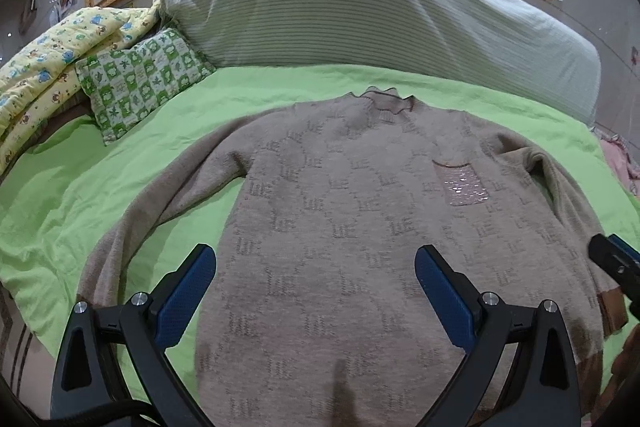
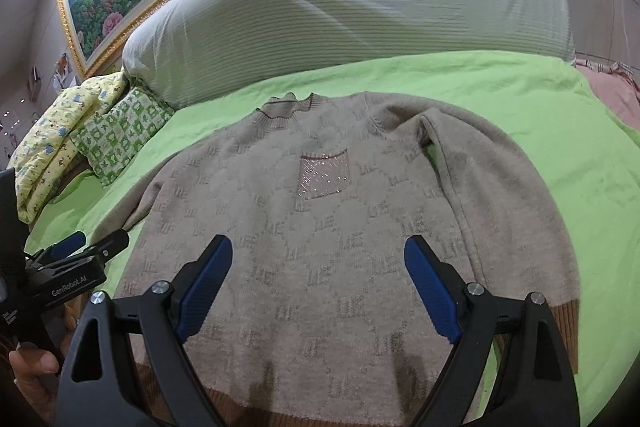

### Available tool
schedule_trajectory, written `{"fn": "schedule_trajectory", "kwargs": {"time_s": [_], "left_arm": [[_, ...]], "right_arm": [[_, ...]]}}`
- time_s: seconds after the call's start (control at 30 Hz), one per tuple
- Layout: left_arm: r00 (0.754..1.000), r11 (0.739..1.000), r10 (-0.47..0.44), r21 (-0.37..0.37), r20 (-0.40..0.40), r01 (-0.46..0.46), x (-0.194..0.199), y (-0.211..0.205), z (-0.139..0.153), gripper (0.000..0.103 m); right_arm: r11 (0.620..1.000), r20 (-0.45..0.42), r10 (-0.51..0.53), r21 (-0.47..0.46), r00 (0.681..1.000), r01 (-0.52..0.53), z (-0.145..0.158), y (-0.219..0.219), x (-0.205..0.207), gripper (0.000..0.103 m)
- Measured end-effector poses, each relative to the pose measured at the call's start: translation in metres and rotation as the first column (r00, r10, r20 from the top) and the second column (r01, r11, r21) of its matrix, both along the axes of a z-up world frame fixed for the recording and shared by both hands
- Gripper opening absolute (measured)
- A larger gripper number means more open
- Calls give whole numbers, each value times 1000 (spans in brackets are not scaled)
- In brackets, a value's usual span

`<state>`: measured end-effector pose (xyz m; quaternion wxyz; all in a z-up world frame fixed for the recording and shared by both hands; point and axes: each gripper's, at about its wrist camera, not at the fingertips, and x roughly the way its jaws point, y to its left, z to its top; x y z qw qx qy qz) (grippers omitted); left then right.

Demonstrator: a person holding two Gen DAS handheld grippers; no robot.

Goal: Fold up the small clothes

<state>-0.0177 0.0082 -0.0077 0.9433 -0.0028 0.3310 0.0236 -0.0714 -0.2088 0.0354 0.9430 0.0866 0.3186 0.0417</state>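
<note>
Both tongs are spread wide with nothing between the pads — left tongs (image 1: 316,281) and right tongs (image 2: 318,273) hang just above the lower half of the beige knit sweater (image 1: 340,211). It lies flat, front up, on the green sheet (image 1: 72,195) of the bed, collar toward the big striped pillow (image 1: 360,11), sleeves out to the sides — a sparkly chest pocket (image 2: 323,175) shows too. Small green patterned pillow (image 1: 140,79) sits off to the left.

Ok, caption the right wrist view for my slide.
Open right gripper above a beige knit sweater on the green sheet.
</note>
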Motion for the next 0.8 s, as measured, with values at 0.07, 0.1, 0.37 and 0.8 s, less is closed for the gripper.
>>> {"fn": "schedule_trajectory", "kwargs": {"time_s": [0.07,0.1,0.37,0.8], "left_arm": [[1000,1000,-6,2,6,6,-2,-3,0,100],[1000,1000,-13,5,9,13,-3,-4,0,100],[999,999,-45,17,13,45,-9,-11,0,100],[998,998,-69,13,7,69,-13,-15,-3,100]], "right_arm": [[1000,5,6,-8,1000,-6,-1,3,-1,88],[1000,6,9,-8,1000,-9,-1,4,-2,88],[999,4,30,-22,1000,-30,-5,10,-2,88],[997,8,67,-26,998,-67,-8,20,-5,88]]}}
